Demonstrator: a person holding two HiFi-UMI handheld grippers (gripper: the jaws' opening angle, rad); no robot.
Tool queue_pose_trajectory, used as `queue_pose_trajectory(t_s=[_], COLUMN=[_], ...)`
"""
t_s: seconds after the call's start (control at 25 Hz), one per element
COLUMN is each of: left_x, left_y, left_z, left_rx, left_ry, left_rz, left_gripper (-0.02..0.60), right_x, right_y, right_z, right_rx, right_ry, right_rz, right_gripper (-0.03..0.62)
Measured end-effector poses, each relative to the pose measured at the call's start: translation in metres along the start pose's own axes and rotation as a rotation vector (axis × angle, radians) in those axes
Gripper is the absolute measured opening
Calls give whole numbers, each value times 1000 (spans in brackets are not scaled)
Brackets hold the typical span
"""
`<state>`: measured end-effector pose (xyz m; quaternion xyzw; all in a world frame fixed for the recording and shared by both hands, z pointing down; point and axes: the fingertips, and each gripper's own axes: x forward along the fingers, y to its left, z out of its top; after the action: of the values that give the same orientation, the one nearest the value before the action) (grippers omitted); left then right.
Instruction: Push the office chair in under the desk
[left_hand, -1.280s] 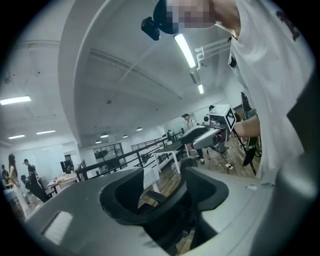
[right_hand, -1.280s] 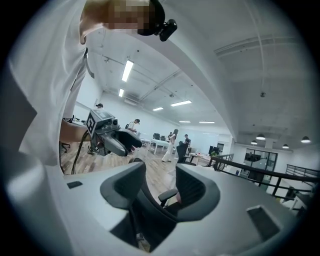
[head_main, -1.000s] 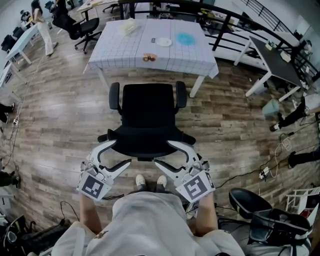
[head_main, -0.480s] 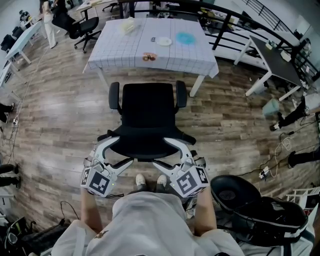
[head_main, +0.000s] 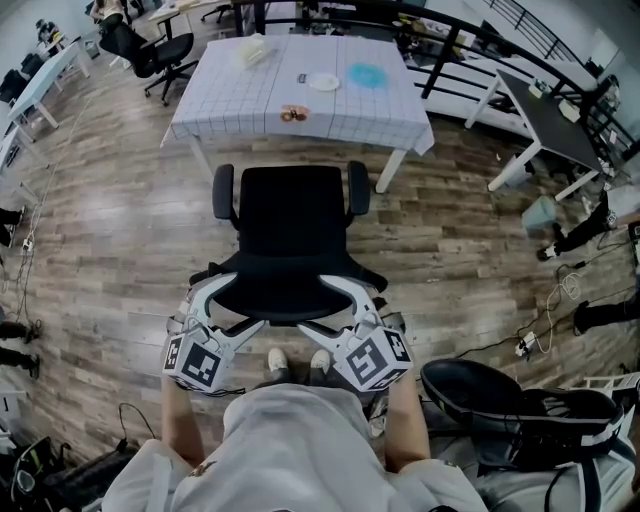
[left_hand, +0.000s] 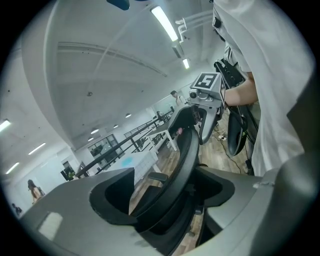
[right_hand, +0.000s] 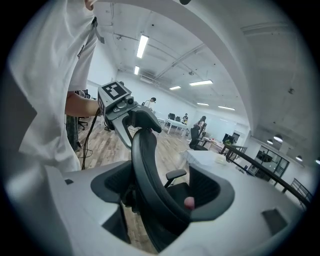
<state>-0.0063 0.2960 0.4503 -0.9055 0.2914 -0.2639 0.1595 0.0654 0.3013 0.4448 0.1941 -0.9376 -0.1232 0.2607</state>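
The black office chair (head_main: 290, 215) stands on the wood floor just short of the desk (head_main: 225, 105) with the grid-pattern cloth, its seat facing the desk. I stand behind its backrest (head_main: 290, 292). The left gripper (head_main: 245, 303) straddles the backrest's left end and its jaws are opening. In the left gripper view the backrest edge (left_hand: 186, 152) runs between the jaws with a gap beside it. The right gripper (head_main: 313, 302) straddles the right end. In the right gripper view the backrest (right_hand: 146, 167) passes between wide jaws that do not press on it.
A plate (head_main: 324, 83), a blue round thing (head_main: 370, 76) and small items lie on the desk. A second black chair (head_main: 500, 390) lies close at my right. Another chair (head_main: 165, 55) stands far left, a dark desk (head_main: 555, 120) at the right, and cables (head_main: 545, 325) run across the floor.
Both grippers' jaws have spread wider around the backrest. The chair has edged slightly left. The black chair at my lower right has come into view. The person far left has walked off.
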Motion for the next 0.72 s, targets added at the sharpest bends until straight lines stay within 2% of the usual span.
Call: queue_pose_trajectory(t_s=[0.32, 0.52, 0.72], left_x=[0, 4, 6], left_y=[-3, 2, 6], left_z=[-4, -6, -3], left_rx=[-13, -17, -20], left_ry=[30, 47, 27], left_rz=[-25, -29, -21], left_gripper=[373, 371, 373], right_x=[-1, 1, 2], right_y=[1, -5, -9], right_z=[0, 0, 0], right_rx=[-32, -34, -34], right_ry=[-41, -54, -58], right_rz=[-37, -25, -14], right_gripper=[362, 360, 360])
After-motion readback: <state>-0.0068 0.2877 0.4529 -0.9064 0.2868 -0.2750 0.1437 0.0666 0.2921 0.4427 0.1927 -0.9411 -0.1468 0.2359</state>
